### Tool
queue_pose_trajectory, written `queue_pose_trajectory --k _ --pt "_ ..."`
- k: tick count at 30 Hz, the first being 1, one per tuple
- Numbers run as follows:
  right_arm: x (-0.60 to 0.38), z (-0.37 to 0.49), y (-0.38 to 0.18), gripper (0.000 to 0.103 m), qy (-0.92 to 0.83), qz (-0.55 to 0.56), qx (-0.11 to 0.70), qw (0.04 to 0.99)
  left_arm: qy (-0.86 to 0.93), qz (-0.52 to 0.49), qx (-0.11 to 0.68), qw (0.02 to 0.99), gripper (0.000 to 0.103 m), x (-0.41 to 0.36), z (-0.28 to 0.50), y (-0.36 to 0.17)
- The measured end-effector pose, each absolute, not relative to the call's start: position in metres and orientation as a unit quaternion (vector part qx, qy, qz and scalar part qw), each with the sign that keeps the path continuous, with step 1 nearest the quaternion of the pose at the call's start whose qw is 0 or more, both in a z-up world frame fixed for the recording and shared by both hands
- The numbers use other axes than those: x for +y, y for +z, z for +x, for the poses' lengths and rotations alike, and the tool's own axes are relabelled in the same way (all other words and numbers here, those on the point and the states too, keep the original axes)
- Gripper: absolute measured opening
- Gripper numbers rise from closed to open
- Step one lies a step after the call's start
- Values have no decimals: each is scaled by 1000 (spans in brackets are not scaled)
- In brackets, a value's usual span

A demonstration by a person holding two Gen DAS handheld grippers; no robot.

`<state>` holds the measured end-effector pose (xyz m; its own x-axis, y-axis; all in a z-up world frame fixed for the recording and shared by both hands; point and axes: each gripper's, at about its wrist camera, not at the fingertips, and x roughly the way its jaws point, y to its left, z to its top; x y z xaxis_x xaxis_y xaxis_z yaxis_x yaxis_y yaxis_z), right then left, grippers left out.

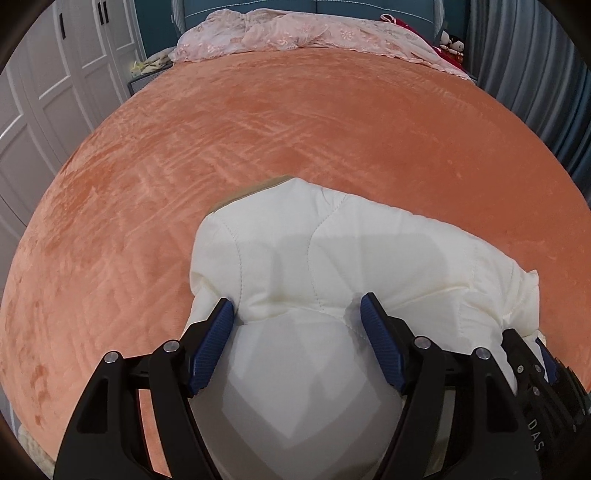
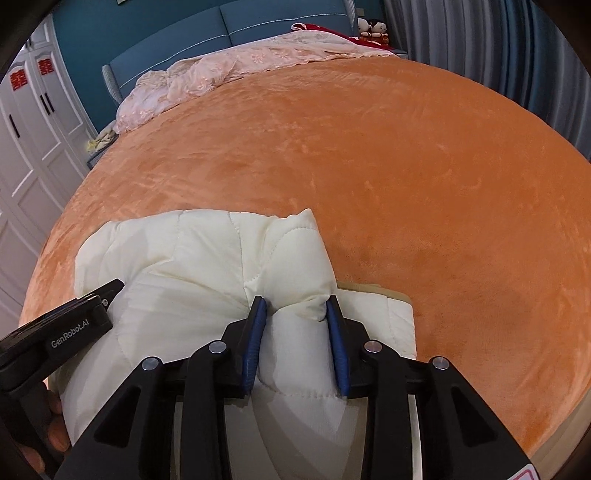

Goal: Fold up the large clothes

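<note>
A cream quilted padded garment lies bunched in a thick folded bundle at the near edge of the orange bed. It also shows in the right wrist view. My left gripper has its jaws spread wide around a thick roll of the garment, with the pads pressing its sides. My right gripper is closed on a puffy fold of the same garment. The left gripper's black body shows at the left of the right wrist view, and the right gripper's body at the right of the left wrist view.
The orange plush bed cover stretches far ahead. A pink lace blanket lies crumpled at the headboard, with dolls at the far right. White wardrobe doors stand on the left, grey curtains on the right.
</note>
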<state>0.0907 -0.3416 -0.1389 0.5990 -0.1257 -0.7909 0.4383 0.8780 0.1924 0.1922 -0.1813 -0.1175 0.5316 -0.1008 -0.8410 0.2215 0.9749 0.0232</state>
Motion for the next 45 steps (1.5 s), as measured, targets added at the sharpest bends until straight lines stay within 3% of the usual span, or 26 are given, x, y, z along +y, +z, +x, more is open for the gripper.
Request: queue_pose_trajectory --k 20,25,30,32,41,45 --pt "-338 89 -153 35 -162 183 376 894 -66 88 443 890 71 -193 189 -137" --pt "-341 72 -122 35 -157 191 378 892 -92 67 453 884 71 -176 177 -113" --pt "-315 12 -82 22 -136 141 360 912 -114 69 454 881 71 -151 128 -85" --pt "-307 -3 -83 9 -131 125 382 906 -118 75 460 877 71 -146 111 -82" --pt "-295 -19 -119 8 -143 101 430 886 -116 100 461 874 72 -143 74 -95" --pt "-289 -15 -125 8 -151 85 433 885 -110 90 465 874 78 -140 77 -102"
